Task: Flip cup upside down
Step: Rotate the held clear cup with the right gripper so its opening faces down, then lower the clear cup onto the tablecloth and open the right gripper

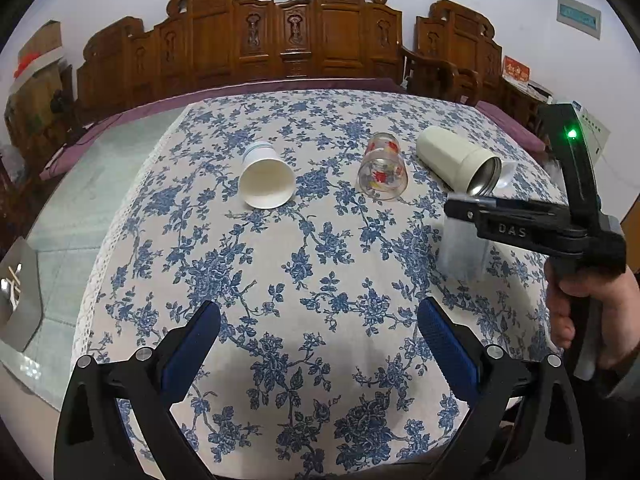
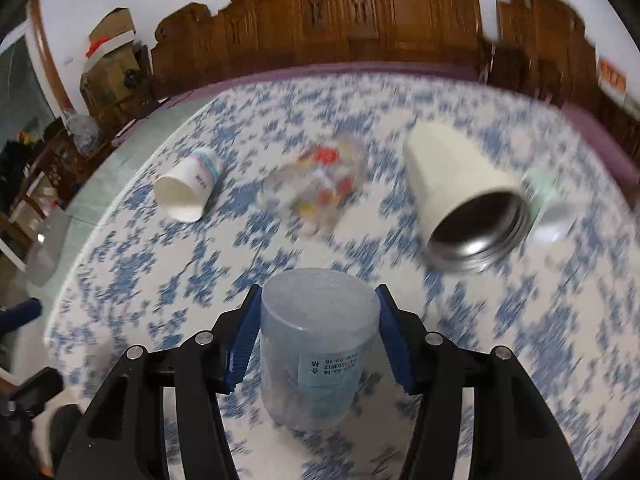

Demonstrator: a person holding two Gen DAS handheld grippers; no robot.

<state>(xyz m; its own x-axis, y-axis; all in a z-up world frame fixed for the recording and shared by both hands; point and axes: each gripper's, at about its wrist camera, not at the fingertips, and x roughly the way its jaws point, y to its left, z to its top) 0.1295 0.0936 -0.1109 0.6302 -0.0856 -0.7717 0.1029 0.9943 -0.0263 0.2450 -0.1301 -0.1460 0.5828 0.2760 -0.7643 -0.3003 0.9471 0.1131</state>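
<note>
Right hand-held gripper [image 2: 318,334] is clamped on a translucent blue plastic cup [image 2: 318,344], blue pads [image 2: 244,340] pressed against both sides. In the right wrist view the cup's closed base faces away from the camera and its printed label reads upside down. In the left wrist view the same cup [image 1: 464,250] hangs below the right hand-held gripper [image 1: 460,206], low over the tabletop [image 1: 320,240]; can't tell whether it touches the cloth. The person's right hand [image 1: 576,312] grips the handle.

Left hand-held gripper [image 1: 320,320] has its fingers [image 1: 444,340] wide apart, nothing between them, hovering over the near part of the tabletop w/ blue floral cloth.

Relative to the plastic cup: a cream thermos [image 2: 464,196] lies on its side just beyond and to the right, metal mouth facing the camera; a small white lid-like piece [image 2: 556,216] sits just right of that mouth, blurred. A clear glass w/ red and yellow print [image 1: 382,168] lies on its side beyond and to the left. A white paper cup [image 1: 266,178] lies on its side farther left, mouth toward the camera. Carved wooden furniture [image 1: 280,32] stands well beyond, against the wall. Right wrist view is motion-blurred apart from the gripper and cup.
</note>
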